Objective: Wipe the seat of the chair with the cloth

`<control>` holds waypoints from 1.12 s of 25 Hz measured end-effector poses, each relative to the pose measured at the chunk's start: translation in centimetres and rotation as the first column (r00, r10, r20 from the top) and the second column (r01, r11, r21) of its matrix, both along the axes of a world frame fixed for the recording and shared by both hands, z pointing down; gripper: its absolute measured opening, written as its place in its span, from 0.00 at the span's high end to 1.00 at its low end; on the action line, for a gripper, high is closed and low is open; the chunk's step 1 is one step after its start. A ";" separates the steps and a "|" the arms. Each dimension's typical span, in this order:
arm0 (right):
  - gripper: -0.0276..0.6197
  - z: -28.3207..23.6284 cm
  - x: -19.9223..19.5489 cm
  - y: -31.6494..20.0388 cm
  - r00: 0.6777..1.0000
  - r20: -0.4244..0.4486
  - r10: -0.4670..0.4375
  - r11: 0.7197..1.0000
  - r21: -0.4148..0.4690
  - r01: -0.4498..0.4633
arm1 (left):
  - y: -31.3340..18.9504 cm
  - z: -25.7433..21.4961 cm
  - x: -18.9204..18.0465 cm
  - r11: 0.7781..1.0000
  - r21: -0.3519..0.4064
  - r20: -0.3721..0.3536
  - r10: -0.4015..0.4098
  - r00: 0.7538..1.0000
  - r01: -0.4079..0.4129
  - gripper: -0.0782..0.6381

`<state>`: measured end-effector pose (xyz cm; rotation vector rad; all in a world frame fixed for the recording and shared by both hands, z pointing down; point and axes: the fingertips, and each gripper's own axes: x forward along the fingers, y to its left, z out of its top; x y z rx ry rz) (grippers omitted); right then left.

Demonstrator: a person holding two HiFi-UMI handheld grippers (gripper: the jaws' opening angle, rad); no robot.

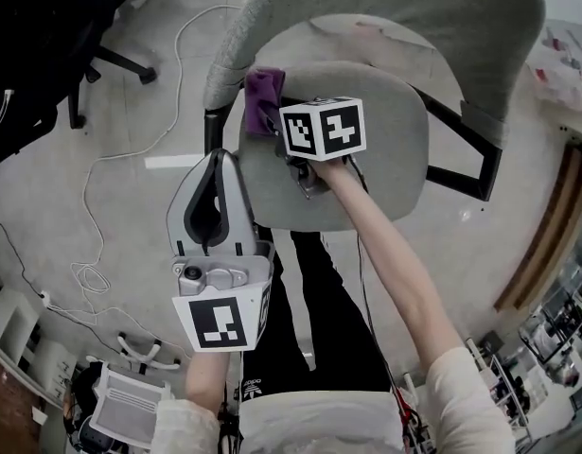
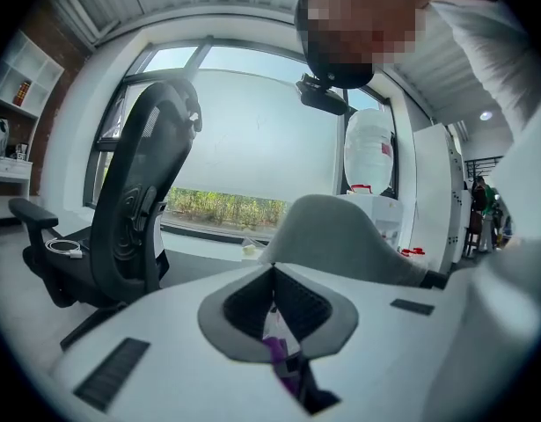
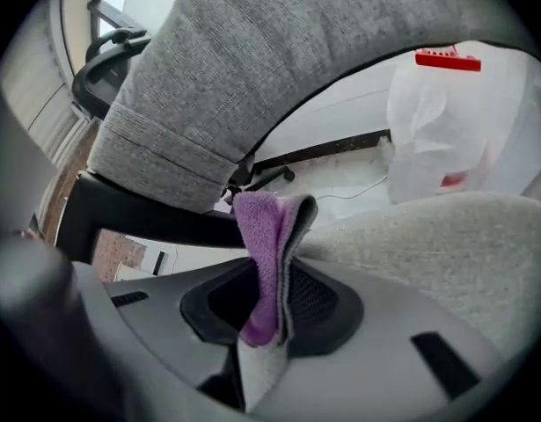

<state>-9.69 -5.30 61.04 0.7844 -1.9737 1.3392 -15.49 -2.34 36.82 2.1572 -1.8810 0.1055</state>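
Observation:
The grey fabric chair seat [image 1: 385, 173] lies below me, its backrest [image 1: 414, 17] at the top of the head view. A purple cloth [image 1: 263, 100] rests at the seat's rear left corner, with my right gripper [image 1: 276, 116] shut on it. In the right gripper view the cloth [image 3: 272, 236] stands pinched between the jaws of the right gripper [image 3: 274, 280], beside the seat [image 3: 446, 244] and under the backrest [image 3: 252, 77]. My left gripper [image 1: 218, 159] is shut and hovers at the seat's left edge. Its own view faces the backrest [image 2: 340, 236].
A black office chair [image 1: 44, 36] stands at the upper left, also in the left gripper view [image 2: 134, 209]. A white cable [image 1: 130, 149] trails over the floor. The grey chair's black armrest [image 1: 470, 154] juts right. A white bag [image 3: 464, 130] sits behind the seat.

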 end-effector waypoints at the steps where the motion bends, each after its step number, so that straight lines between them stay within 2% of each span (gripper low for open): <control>1: 0.82 0.3 -0.1 0.0 1.000 0.001 0.007 1.000 -0.012 -0.007 | 0.0 0.0 0.0 1.000 0.001 0.001 0.001 1.000 -0.001 0.87; 9: 0.82 1.4 -0.5 -0.3 0.999 0.001 0.036 0.997 -0.066 -0.036 | 0.1 0.1 -0.2 1.000 -0.002 -0.007 -0.012 1.000 0.012 0.87; 15: 0.82 1.7 0.0 -0.4 0.999 -0.031 0.021 0.998 -0.056 -0.022 | 0.0 0.2 -0.2 1.000 -0.013 0.010 -0.022 1.000 0.022 0.87; 19: 0.82 1.6 0.7 -0.5 0.998 -0.054 0.027 0.999 -0.045 -0.029 | -0.1 0.2 0.0 0.999 -0.026 -0.003 -0.031 1.000 0.031 0.87; 23: 0.82 1.5 2.8 -0.8 0.996 -0.079 0.028 0.999 -0.029 -0.030 | 0.3 0.3 1.4 0.999 -0.044 -0.020 -0.005 1.000 0.004 0.87; 28: 0.82 1.5 7.7 -1.2 0.990 -0.126 0.058 0.998 -0.020 -0.061 | 0.4 0.1 3.5 0.998 -0.056 -0.030 0.041 0.999 -0.042 0.87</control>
